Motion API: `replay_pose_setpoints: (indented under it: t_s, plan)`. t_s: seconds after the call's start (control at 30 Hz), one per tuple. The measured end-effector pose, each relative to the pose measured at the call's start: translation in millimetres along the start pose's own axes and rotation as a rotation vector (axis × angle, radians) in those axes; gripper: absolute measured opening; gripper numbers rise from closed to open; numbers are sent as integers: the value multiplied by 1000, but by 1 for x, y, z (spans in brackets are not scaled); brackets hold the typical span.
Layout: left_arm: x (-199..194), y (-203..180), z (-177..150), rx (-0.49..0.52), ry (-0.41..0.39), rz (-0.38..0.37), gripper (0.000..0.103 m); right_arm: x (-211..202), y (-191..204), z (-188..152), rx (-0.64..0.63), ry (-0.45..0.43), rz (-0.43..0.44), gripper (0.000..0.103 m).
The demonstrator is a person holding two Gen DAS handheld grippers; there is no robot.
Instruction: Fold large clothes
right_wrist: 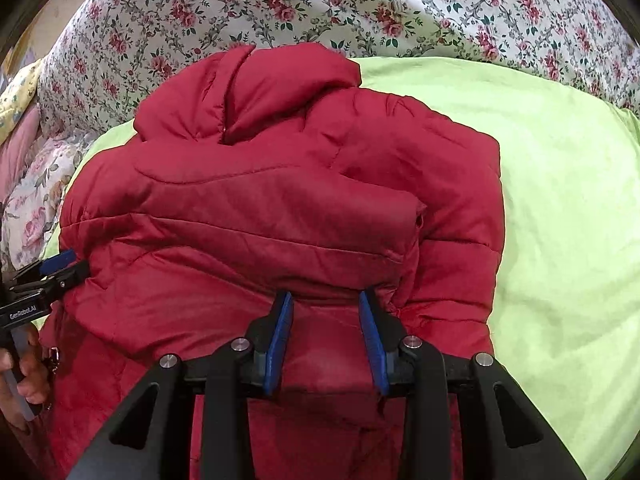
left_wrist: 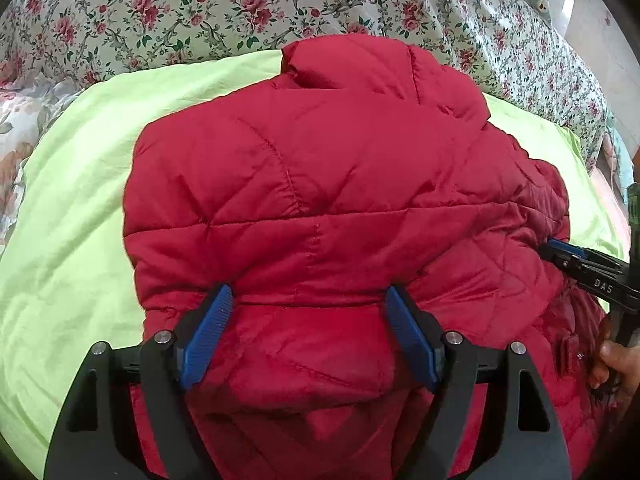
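Observation:
A red quilted puffer jacket (left_wrist: 320,184) lies partly folded on a light green sheet (left_wrist: 72,208), collar toward the far side. It also shows in the right wrist view (right_wrist: 280,200). My left gripper (left_wrist: 308,300) is open, with a thick fold of the jacket's near edge between its blue pads (left_wrist: 208,332). My right gripper (right_wrist: 326,300) is also open, its pads (right_wrist: 280,332) on either side of a jacket fold. Each gripper appears at the edge of the other's view, the right one (left_wrist: 560,252) and the left one (right_wrist: 60,260), against the jacket's sides.
A floral bedspread (left_wrist: 200,4) covers the bed beyond the green sheet (right_wrist: 560,200). Pillows or bedding lie at the far left (right_wrist: 20,120). A hand (left_wrist: 612,356) holds the right gripper's handle.

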State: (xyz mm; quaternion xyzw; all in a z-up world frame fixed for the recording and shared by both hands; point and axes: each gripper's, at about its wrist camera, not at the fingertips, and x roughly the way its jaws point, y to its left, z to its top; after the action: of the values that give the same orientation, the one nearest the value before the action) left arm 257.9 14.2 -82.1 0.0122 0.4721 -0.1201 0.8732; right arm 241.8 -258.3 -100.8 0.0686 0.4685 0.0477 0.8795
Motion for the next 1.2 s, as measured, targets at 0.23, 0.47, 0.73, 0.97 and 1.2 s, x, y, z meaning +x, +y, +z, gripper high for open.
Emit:
replay_pose_setpoints:
  t_s: [0.23,0.47,0.73,0.97,1.2]
  plan:
    - [-32,12,-11,-30,-6,-13,79,-21,-2,1,44,2,27,38]
    - [-58,25,-37,-56,21,-32,79,-70,1,-23,48,-23,46,51]
    - [-89,27,-79,-65,45,-54,79,-117,-18,-69,81,-19,70,65]
    - [-119,36,-115,-96,56,-77,79,-149,-38,-106,123,-13,80,74]
    - [-144,50,-143,-130,51,-91,80,-163,-51,-137,169,8,79,74]
